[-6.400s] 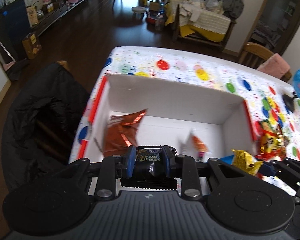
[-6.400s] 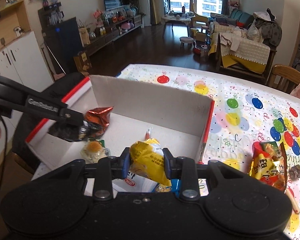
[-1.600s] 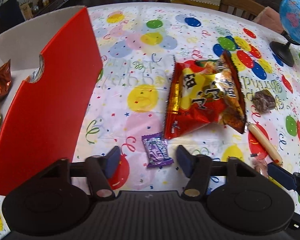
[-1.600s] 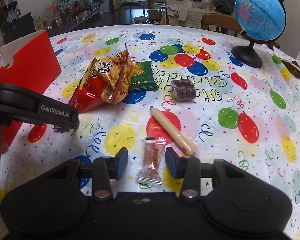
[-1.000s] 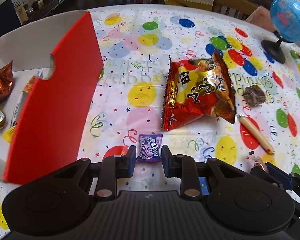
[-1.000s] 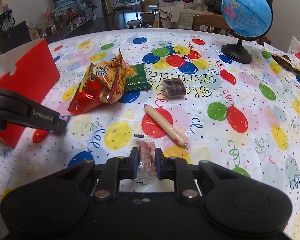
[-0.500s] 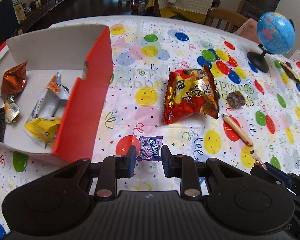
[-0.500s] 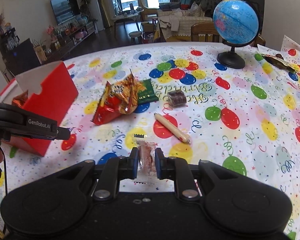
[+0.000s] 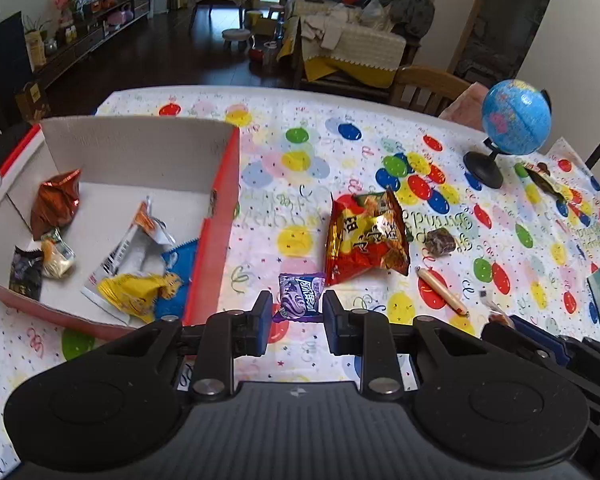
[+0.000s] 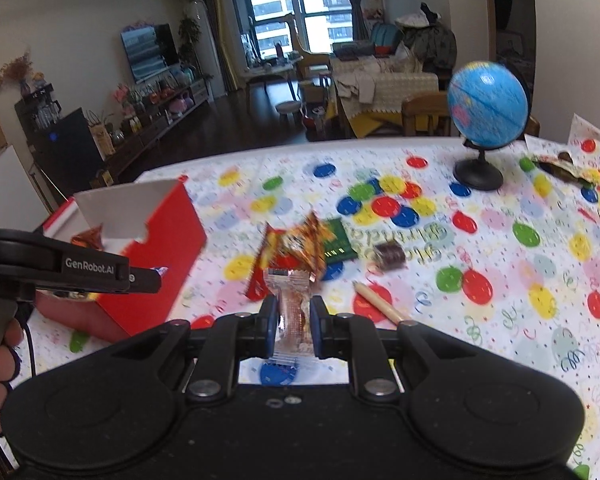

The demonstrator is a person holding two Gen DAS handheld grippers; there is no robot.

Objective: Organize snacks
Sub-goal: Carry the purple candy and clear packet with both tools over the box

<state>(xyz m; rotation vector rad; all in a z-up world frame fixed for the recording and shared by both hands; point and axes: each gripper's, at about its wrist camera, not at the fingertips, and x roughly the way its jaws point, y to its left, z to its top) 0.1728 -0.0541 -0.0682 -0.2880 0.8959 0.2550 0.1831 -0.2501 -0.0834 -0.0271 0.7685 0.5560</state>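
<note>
Far left: open red-and-white cardboard box [image 9: 220,216] holding several snack packets. Left gripper [image 9: 296,312] clamped on small purple foil-wrapped candy [image 9: 300,294], above balloon-print tablecloth [image 9: 300,184]. Right gripper [image 10: 294,322] pinching clear packet of reddish snack [image 10: 294,312], contents somewhat blurred, also seemingly aloft.

The left tool [image 9: 294,312] is matt black plastic and pinches a glossy purple foil wrapper [image 9: 301,293]; the right tool [image 10: 294,326] squeezes a clear, shiny plastic sachet [image 10: 293,307]. The box [image 9: 140,152] looks like matt cardboard, red outside and white inside. At one o'clock of the purple wrapper lies a crinkled, glossy red foil bag [image 9: 366,238] on the smooth printed counter [image 9: 260,216] cover.
</note>
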